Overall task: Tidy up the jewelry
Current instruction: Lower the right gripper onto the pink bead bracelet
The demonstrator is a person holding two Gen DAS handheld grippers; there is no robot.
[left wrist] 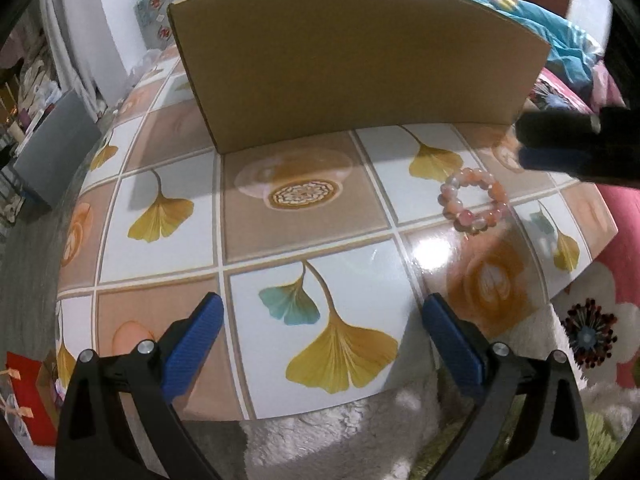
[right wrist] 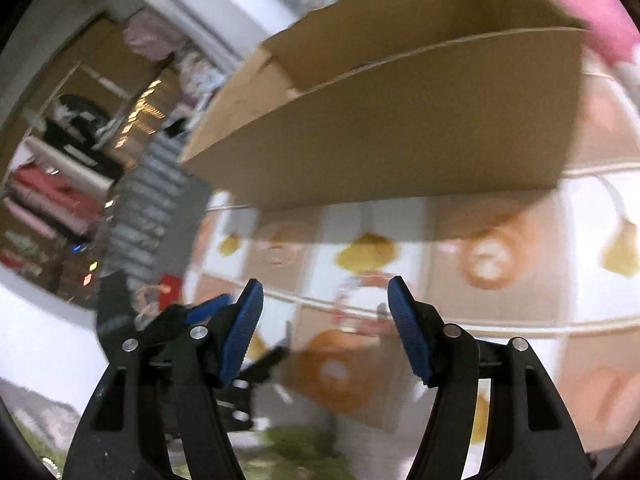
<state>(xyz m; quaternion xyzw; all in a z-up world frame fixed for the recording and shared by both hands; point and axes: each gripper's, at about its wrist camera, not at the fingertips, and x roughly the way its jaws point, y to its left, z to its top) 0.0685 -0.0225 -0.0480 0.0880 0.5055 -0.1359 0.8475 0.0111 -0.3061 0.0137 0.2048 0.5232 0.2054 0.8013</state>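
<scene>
We see the counter [left wrist: 304, 216], its tiled top bare from the cardboard box [left wrist: 360, 64] to its near edge. The box stands open-topped at the far side; its contents are hidden. Right of the box's front lies the bead bracelet [left wrist: 474, 200]. Our left hand-held gripper [left wrist: 320, 320] and right hand-held gripper [right wrist: 326, 308] gape empty.

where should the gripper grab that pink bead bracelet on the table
The bead bracelet lies flat on the tiled table, an open ring in front of the cardboard box. Probably best to come from above: one finger inside the ring, one outside, pinching a single arc of beads. The box-facing arc is closest to the right gripper, whose jaws are open and empty in its own view.
</scene>
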